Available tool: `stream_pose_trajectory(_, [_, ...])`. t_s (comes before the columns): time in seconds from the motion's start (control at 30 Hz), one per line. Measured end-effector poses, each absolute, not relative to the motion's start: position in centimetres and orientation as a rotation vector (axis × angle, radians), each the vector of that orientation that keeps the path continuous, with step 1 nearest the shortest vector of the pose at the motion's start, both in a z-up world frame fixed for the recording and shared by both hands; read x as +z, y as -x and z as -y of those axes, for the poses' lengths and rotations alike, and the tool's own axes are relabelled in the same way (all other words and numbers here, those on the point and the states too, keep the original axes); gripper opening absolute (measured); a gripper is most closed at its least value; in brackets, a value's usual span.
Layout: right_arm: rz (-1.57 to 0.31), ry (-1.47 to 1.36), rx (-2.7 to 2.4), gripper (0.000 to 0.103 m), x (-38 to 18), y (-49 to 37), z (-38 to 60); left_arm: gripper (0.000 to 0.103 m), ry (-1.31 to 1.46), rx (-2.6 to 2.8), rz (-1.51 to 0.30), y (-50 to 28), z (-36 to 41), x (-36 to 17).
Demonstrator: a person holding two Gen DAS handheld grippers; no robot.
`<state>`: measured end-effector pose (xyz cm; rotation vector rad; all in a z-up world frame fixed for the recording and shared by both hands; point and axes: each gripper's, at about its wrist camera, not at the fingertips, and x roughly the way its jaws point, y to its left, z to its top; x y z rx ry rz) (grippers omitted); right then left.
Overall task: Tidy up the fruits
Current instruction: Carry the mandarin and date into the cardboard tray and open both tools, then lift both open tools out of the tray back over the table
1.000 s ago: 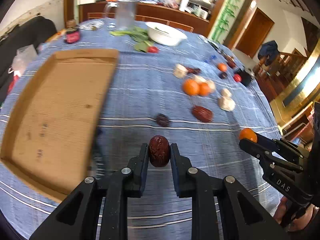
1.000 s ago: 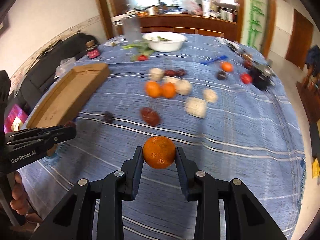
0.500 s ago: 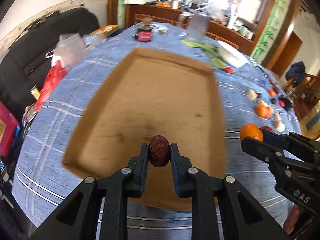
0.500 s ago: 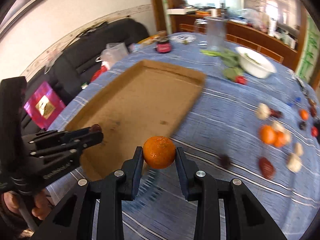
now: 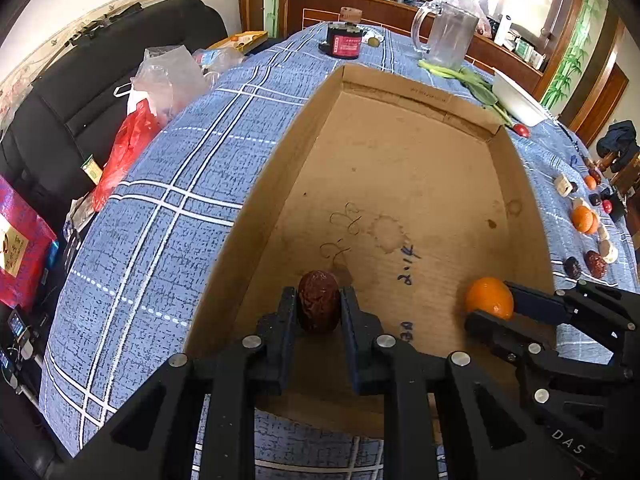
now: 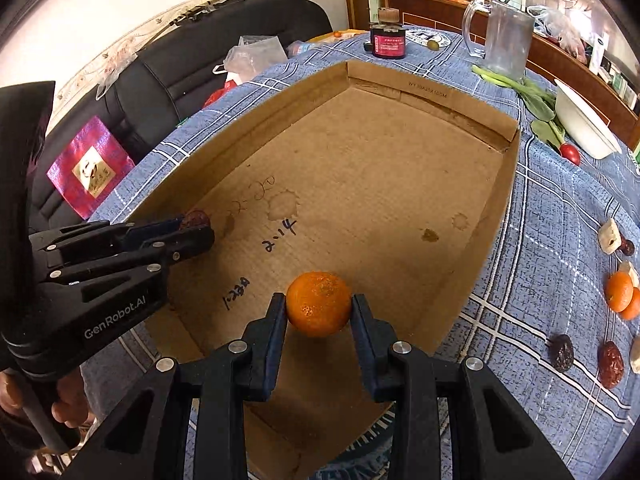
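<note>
My left gripper (image 5: 319, 307) clamps a wrinkled dark-red date (image 5: 318, 301), my right gripper (image 6: 319, 305) a round orange tangerine (image 6: 319, 304), both over the bare brown cardboard tray (image 6: 400, 168); other fruits wait on the blue-checked desk (image 6: 560, 216).

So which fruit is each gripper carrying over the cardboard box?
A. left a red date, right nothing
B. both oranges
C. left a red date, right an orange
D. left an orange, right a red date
C: the left gripper clamps the red date and the right gripper clamps the orange, both above the cardboard box.
</note>
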<state>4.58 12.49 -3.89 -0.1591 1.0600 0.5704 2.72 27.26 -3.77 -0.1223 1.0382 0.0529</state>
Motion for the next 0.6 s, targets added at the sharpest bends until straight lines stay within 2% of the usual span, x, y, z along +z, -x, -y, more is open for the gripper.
stream_pose_trajectory(0.13, [-1.058, 0.166, 0.57, 0.036, -4.0, -4.6, -12.5, 0.021, 0.118, 0.067, -1.038, -2.6, -27.4, -4.0])
stream_pose_trajectory(0.2, [-1.059, 0.174, 0.569, 0.037, -4.0, -4.4, -12.6, 0.025, 0.114, 0.075, -1.035, -2.4, -27.4, -3.8])
stream_pose_trajectory(0.27, [-1.055, 0.175, 0.57, 0.037, -3.8, -4.1, -12.4, 0.036, 0.111, 0.092, -1.022, -2.1, -27.5, -3.5])
stream_pose_trajectory(0.37, [-1.046, 0.17, 0.574, 0.037, -3.1, -3.5, -11.9, 0.047, 0.109, 0.122, -0.997, -1.4, -27.5, -2.9])
stream_pose_trajectory(0.53, [-0.998, 0.171, 0.562, 0.038, -1.4, -2.2, -10.6, 0.049, 0.136, 0.146, -0.975, -0.4, -27.2, -2.1])
stream_pose_trajectory(0.6, [-0.97, 0.181, 0.542, 0.049, -0.7, -1.6, -9.9, 0.049, 0.133, 0.156, -0.96, 0.0, -26.5, -1.7])
